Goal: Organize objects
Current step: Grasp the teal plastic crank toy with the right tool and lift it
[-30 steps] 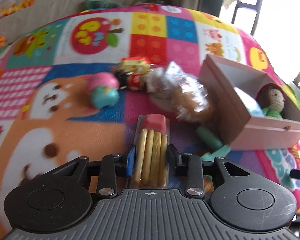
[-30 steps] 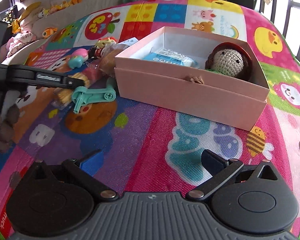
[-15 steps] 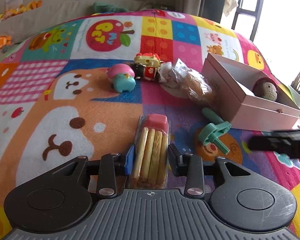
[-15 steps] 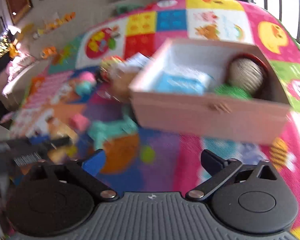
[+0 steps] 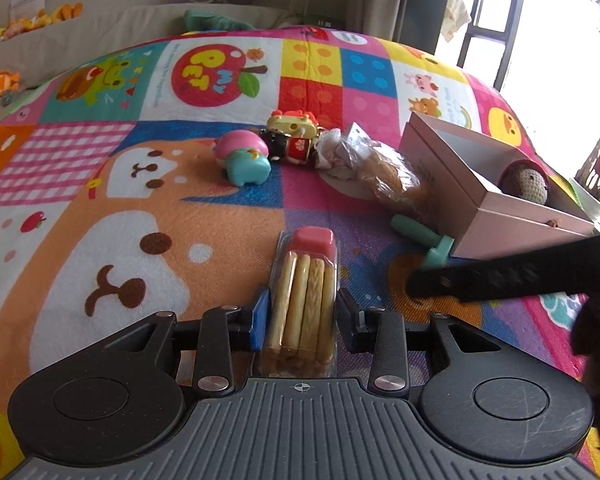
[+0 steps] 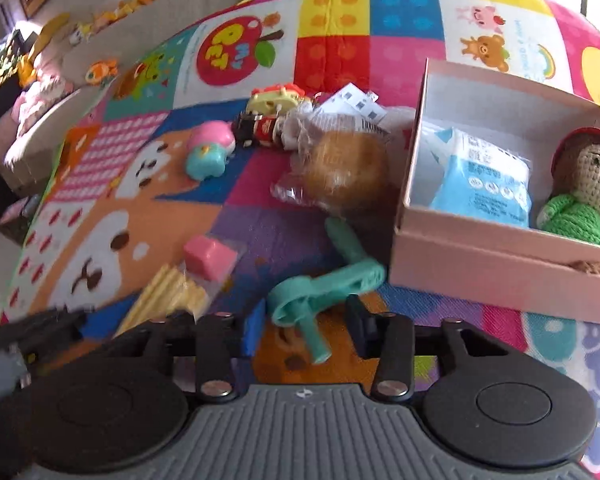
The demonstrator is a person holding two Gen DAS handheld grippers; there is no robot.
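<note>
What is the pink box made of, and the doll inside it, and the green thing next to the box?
The pink box looks like matte cardboard: thin, straight folded walls. The doll looks like crocheted yarn; stitches show on its head and green top. The green thing seems to be smooth moulded plastic, though rubber is possible.

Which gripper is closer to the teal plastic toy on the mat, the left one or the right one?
Right. The right gripper has the teal plastic toy between its fingers. The left gripper is beside it, shut on the biscuit stick pack.
</note>
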